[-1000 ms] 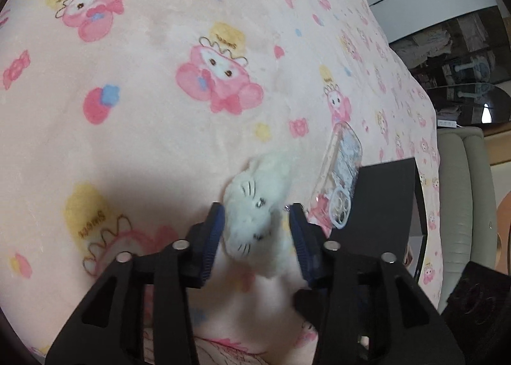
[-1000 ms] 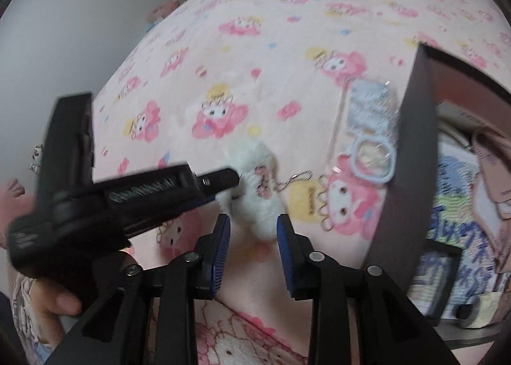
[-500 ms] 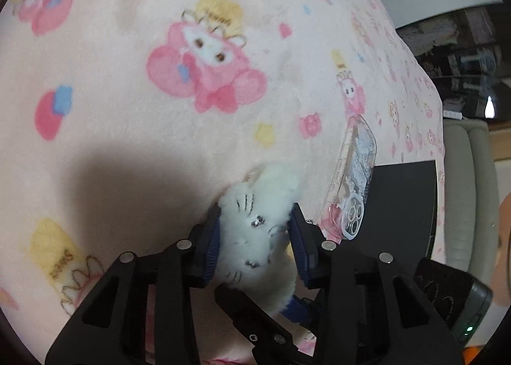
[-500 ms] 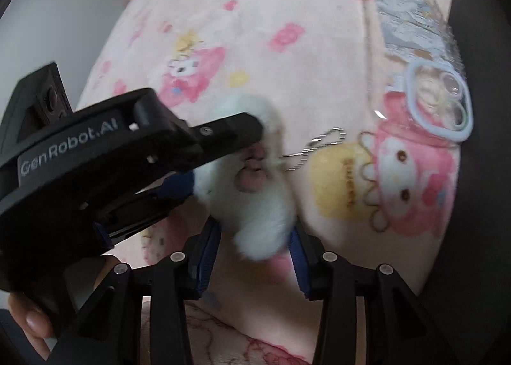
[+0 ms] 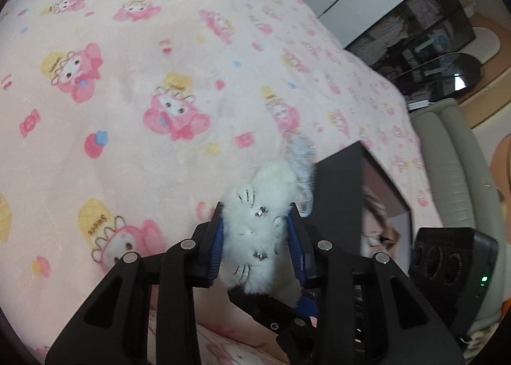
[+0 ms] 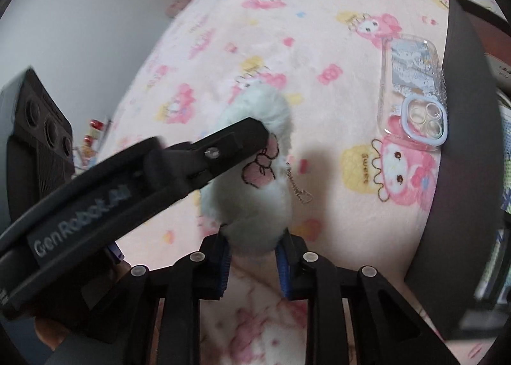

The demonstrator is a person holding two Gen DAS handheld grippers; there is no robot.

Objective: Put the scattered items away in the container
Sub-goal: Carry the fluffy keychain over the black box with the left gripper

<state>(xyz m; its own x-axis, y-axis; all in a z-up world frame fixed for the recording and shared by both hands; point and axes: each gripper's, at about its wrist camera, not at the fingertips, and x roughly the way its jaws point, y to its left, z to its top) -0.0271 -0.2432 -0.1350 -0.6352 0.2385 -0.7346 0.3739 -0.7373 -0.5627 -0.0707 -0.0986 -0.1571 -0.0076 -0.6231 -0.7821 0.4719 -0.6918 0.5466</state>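
Observation:
A white plush cat keychain [image 5: 258, 224] is held off the pink blanket between both grippers. My left gripper [image 5: 255, 243] is shut on its head. In the right wrist view my right gripper [image 6: 254, 253] is shut on the plush's [image 6: 255, 192] lower end, and the left gripper's black finger crosses it from the left. A clear phone case [image 6: 412, 90] lies on the blanket beside the black container's wall [image 6: 463, 141]. In the left wrist view the case [image 5: 301, 154] is partly hidden behind the plush, next to the container [image 5: 338, 192].
The pink cartoon-print blanket [image 5: 127, 109] covers the bed. The open black container holds printed papers [image 5: 380, 224]. A grey sofa arm [image 5: 453, 173] and dark shelves [image 5: 431, 45] lie beyond the bed's right edge. A grey wall [image 6: 80, 13] stands to the left.
Both grippers closed on the plush cat and lifted it off the blanket. The views pulled back and up, so more of the bed and container show.

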